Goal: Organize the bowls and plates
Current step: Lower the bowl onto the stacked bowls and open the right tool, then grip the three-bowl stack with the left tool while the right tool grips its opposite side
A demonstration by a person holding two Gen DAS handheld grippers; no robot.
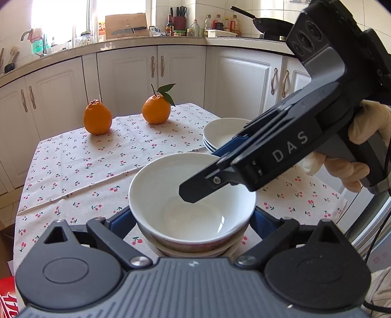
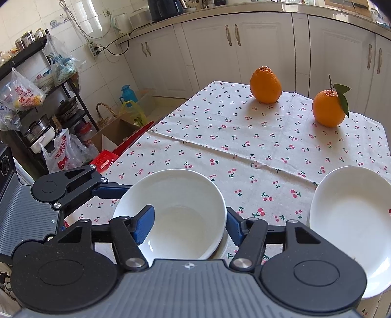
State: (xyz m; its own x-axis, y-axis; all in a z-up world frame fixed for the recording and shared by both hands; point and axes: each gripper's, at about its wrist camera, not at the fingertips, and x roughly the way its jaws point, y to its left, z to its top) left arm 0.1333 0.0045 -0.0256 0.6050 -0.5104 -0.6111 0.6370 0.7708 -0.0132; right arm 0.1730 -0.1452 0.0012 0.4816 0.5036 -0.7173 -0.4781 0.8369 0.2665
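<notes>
1. Tablecloth (image 2: 244, 151), white with a red cherry print, covers the table; a crease runs across its middle.
2. Orange (image 2: 265, 84) without a leaf, upright near the far edge of the cloth.
3. Orange with stem and green leaf (image 2: 328, 107), near the same far edge, well apart from the first.
4. White cabinets (image 1: 132, 71) behind the table, under a counter.
5. Knife block (image 1: 178, 20), bottles (image 1: 212, 24), black wok (image 1: 271, 27) on the counter.
6. Black rack (image 2: 36, 97) hung with plastic bags, blue flask (image 2: 127, 94), cardboard box (image 2: 117, 132) on the floor.
</notes>
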